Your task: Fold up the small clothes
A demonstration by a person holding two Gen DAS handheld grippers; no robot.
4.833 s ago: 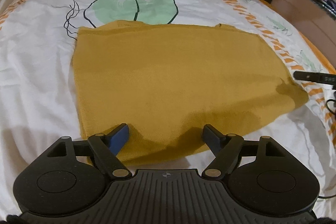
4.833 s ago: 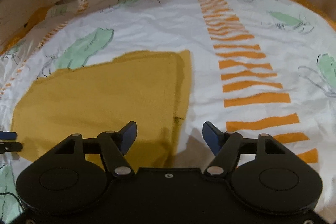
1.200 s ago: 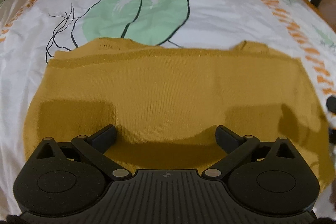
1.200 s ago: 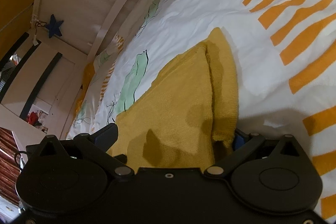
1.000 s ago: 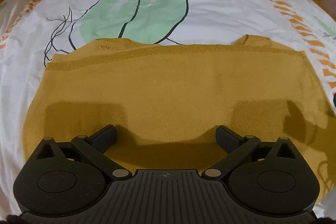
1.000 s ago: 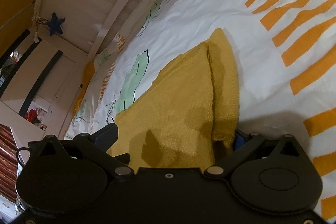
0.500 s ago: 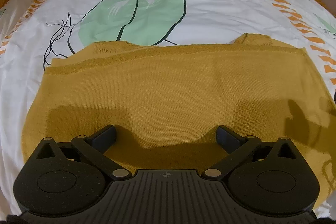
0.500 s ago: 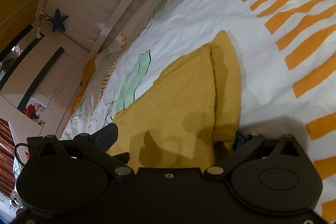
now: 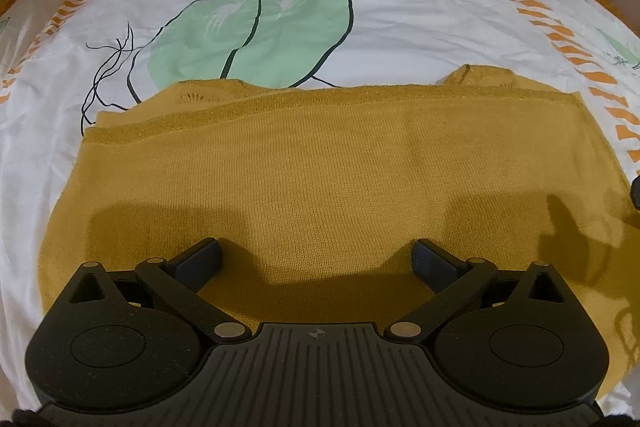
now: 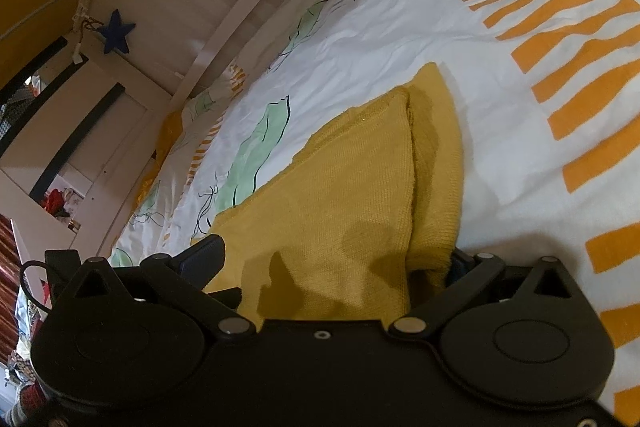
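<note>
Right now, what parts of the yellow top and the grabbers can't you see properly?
- Left wrist view: the near edge of the yellow top sits behind the left gripper.
- Right wrist view: one of the right gripper's fingers is buried under a bunched fold of the top.
- Left wrist view: a dark thing is cut off by the right edge.

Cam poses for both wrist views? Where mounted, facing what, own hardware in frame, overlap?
Left wrist: on the left gripper, level, facing the flat mustard-yellow knitted garment on the leaf-print white bedsheet; open black fingers show.
Right wrist: on the right gripper, rolled sideways, at the garment's folded side edge; fingers apart.
Shared: garment, bedsheet.
</note>
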